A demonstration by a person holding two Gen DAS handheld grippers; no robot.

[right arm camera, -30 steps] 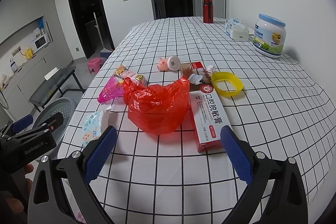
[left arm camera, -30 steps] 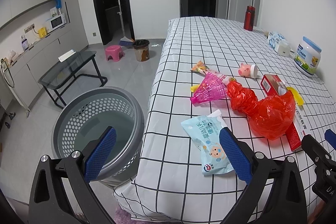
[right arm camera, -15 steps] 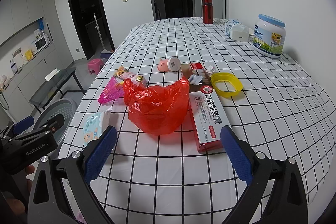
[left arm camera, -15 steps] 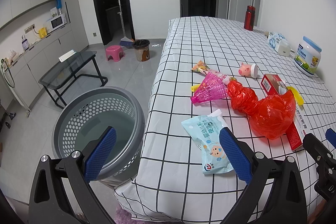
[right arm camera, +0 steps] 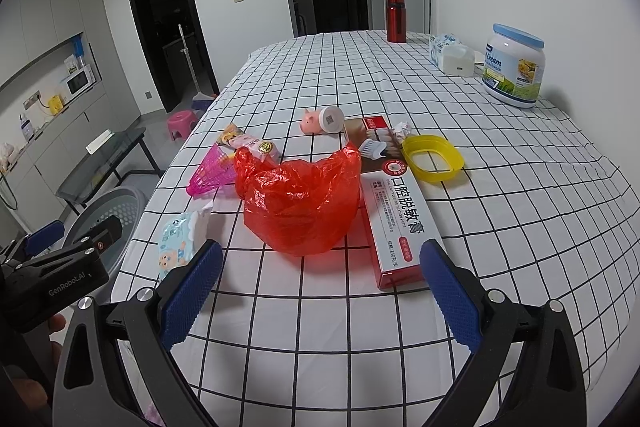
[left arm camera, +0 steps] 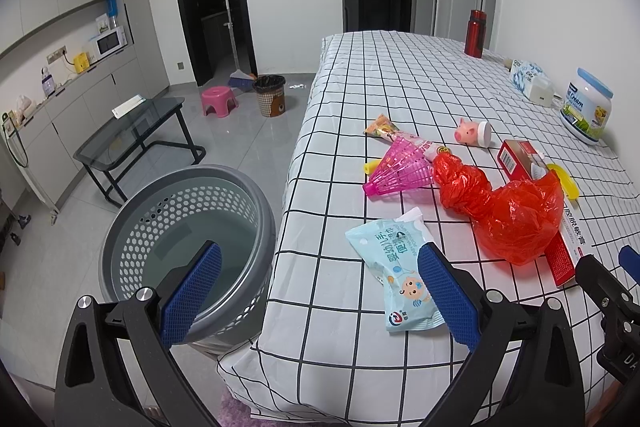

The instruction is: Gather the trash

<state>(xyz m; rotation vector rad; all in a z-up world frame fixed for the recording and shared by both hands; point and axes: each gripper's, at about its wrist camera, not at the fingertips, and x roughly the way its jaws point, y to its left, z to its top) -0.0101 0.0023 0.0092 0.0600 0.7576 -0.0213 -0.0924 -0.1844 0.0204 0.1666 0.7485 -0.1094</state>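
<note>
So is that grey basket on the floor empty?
Empty, as far as it shows: the grey basket has a bare bottom, though the left tool hides part.

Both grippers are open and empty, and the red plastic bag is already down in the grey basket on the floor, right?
Not quite. The red plastic bag lies on the checked tablecloth, as the right wrist view shows. Both grippers, left and right, are open and empty.

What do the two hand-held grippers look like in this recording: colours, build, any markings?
Both match: black angular frames with silver bolts and two fingers faced with blue textured pads. The left hand-held gripper, seen from the right wrist view, carries white "GenRobot.AI" lettering and a small red mark. No cables or sleeves show.
</note>
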